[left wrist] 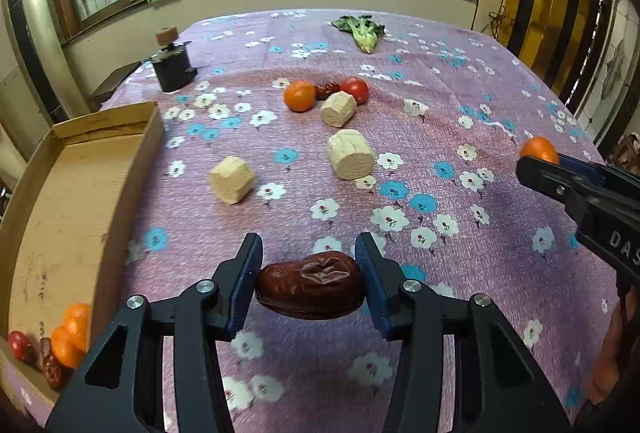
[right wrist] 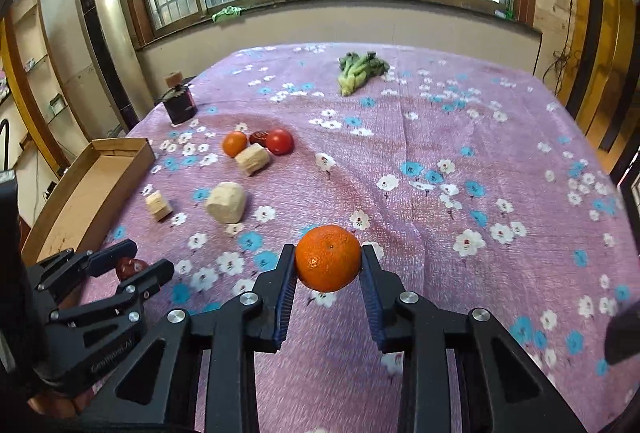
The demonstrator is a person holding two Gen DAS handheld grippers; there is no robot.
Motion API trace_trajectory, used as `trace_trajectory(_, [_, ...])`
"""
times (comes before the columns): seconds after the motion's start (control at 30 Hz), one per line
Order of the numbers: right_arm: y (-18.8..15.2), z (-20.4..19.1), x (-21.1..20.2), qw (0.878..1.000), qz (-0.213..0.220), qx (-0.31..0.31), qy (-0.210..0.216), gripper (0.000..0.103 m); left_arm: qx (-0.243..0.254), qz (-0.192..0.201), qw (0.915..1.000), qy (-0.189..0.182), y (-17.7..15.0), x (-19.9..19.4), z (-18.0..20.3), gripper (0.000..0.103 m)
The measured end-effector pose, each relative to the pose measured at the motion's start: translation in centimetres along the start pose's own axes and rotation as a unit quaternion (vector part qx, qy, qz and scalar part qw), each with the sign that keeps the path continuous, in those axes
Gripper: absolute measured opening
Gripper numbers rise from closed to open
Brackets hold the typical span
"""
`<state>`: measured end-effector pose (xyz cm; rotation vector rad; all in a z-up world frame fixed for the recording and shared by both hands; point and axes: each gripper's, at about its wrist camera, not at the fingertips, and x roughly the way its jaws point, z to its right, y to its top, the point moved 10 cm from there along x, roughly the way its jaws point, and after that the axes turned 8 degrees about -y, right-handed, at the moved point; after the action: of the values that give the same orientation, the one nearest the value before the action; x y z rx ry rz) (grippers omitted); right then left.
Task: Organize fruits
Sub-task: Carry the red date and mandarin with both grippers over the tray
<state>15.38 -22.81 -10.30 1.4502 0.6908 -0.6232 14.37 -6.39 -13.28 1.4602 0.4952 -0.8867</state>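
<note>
Above the desk (left wrist: pixel 500 81), my left jaws (left wrist: pixel 309 273) clamp a soft, wrinkled date (left wrist: pixel 310 289) endwise while my right jaws (right wrist: pixel 329 265) pinch a light, squashy tangerine (right wrist: pixel 328 257) at its sides.

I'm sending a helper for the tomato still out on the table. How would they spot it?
Start at the purple flowered tablecloth and find the small cluster of produce near its middle. The tomato is at the cluster's right end, beside a dark date. It is smooth, glossy and red, unlike the orange mandarin.
</note>
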Motion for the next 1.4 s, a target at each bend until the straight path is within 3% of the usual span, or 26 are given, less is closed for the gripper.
trace_trajectory(0.37, [-0.1, -3.0, -4.1, 0.999, 0.037, -0.032, -0.013, 0.032, -0.022, 0.028, 0.9993, 0.006, -0.4, -3.5, -2.4, 0.047])
trace_trajectory(1.07, [0.0, -8.8, -6.7, 0.995, 0.057, -0.081, -0.011, 0.032, -0.06, 0.056, 0.9965, 0.017, -1.3, -7.0, -7.2, 0.047])
trace_trajectory(1.4, [0.4, -12.5, -6.9, 0.993, 0.054, -0.096, 0.029, 0.032, -0.08, 0.061, 0.9943, 0.034, -1.6, -8.0, -10.3, 0.047])
